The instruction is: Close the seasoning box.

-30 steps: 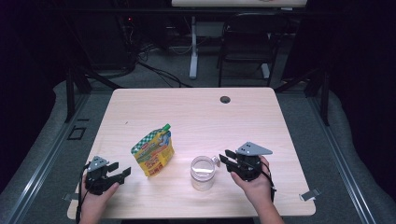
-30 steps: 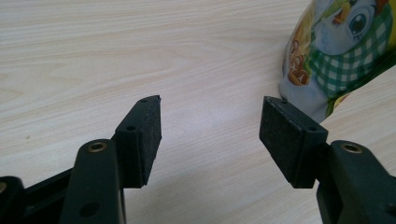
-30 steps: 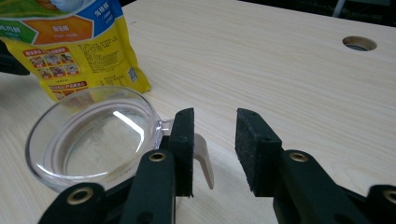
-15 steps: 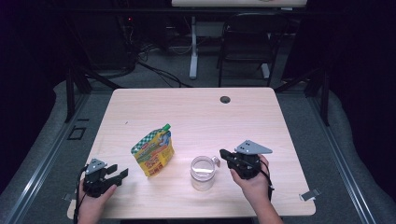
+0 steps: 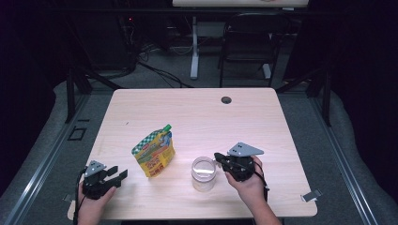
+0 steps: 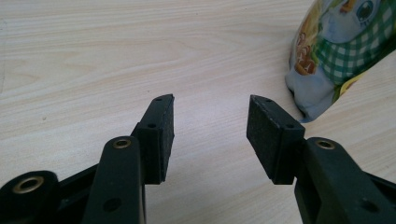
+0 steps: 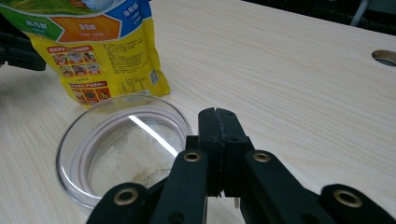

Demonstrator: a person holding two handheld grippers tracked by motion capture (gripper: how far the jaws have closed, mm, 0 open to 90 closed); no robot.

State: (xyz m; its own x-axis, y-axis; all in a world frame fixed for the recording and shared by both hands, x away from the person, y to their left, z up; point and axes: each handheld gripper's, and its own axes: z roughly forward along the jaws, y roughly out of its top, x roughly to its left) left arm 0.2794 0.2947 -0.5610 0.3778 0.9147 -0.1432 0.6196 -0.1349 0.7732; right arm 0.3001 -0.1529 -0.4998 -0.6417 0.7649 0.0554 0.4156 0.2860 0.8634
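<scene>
Just left of the shut right tool (image 5: 219, 157), clear jar (image 5: 203, 173).

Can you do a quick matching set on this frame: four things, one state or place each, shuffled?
Things:
1. left hand-held gripper
2. right hand-held gripper
3. yellow and green spouted pouch
4. clear glass jar

States or places:
A. jaws pressed together, nothing between them
B. lidless, beside the right hand
C. jaws apart over bare wood
D. standing between the left hand and the jar

Pairs: 1-C, 2-A, 3-D, 4-B
</scene>
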